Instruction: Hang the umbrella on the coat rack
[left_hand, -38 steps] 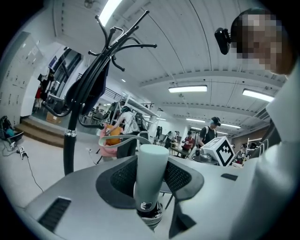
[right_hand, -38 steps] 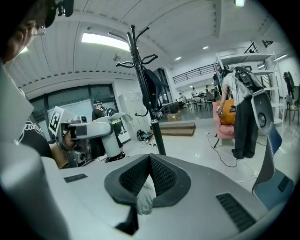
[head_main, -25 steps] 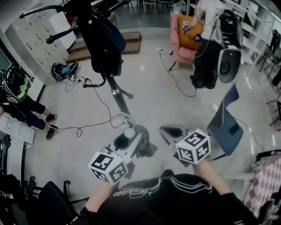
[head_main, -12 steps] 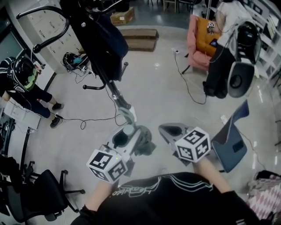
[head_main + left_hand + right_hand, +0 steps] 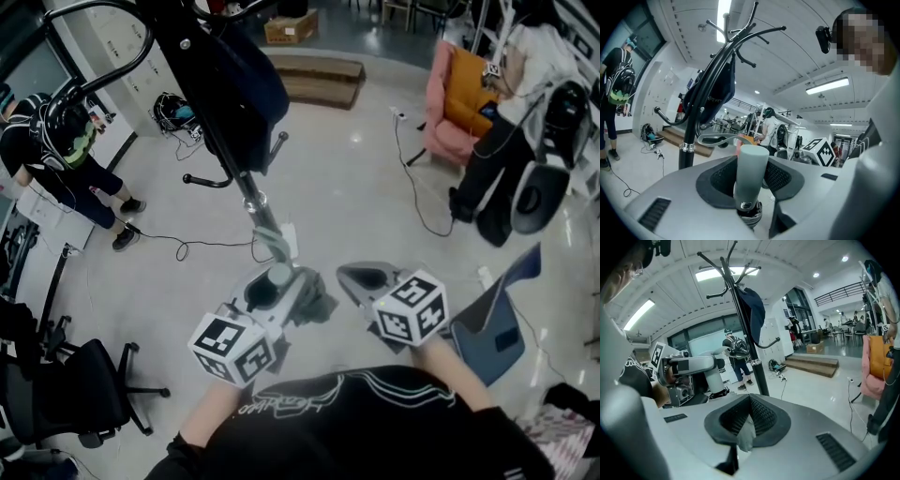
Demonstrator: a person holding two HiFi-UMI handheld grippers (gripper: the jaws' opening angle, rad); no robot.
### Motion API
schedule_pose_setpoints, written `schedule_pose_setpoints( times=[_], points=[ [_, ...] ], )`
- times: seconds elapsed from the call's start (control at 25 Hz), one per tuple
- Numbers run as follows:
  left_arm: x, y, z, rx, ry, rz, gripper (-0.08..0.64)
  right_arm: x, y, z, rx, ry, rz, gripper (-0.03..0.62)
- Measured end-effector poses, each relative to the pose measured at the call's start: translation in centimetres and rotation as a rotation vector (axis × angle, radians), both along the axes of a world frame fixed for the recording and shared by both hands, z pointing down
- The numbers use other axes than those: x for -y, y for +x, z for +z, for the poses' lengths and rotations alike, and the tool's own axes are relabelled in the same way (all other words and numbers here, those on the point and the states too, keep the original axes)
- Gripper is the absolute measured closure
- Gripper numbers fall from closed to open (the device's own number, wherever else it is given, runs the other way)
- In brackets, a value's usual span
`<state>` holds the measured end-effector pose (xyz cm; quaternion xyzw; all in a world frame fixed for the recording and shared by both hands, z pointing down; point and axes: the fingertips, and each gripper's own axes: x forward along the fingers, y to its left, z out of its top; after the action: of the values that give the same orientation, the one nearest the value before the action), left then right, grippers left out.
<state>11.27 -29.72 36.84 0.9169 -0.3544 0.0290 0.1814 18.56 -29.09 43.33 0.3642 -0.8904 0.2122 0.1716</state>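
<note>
Holding the umbrella (image 5: 312, 304) up in front of the person's chest, both grippers on it. Left gripper (image 5: 265, 298) is clenched on the pale round handle (image 5: 751, 171); the handle stands upright between the pads, its top poking out above them. Right gripper (image 5: 349, 277) is pinched nearly closed on a fold of the umbrella's grey fabric (image 5: 746, 436), just beside the left one. The wrist strap (image 5: 720, 136) loops out from the handle toward the coat rack (image 5: 246, 183). The rack stands close ahead and to the left, black pole with curved hooks up top. A dark bag (image 5: 239, 89) hangs from one of them. The umbrella isn't on any hook yet. Can't tell whether the strap touches the pole.
</note>
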Motion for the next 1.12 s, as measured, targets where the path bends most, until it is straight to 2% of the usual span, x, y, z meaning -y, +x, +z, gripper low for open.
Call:
schedule_pose_setpoints(
  times=[0.44,0.84,1.12],
  points=[
    [1.2,1.7,2.0,0.009,-0.034,-0.04,0.407,1.3,1.7,1.2,0.008,-0.015,-0.034,0.58],
    [2.3,3.2,1.5,-0.001,-0.014,-0.06,0.407,1.9,3.3,1.7,0.006,-0.019,-0.048,0.58],
    [2.8,3.1,0.5,-0.002,0.008,-0.105,0.407,2.0,4.1,1.2,0.02,-0.005,-0.052,0.58]
  ],
)
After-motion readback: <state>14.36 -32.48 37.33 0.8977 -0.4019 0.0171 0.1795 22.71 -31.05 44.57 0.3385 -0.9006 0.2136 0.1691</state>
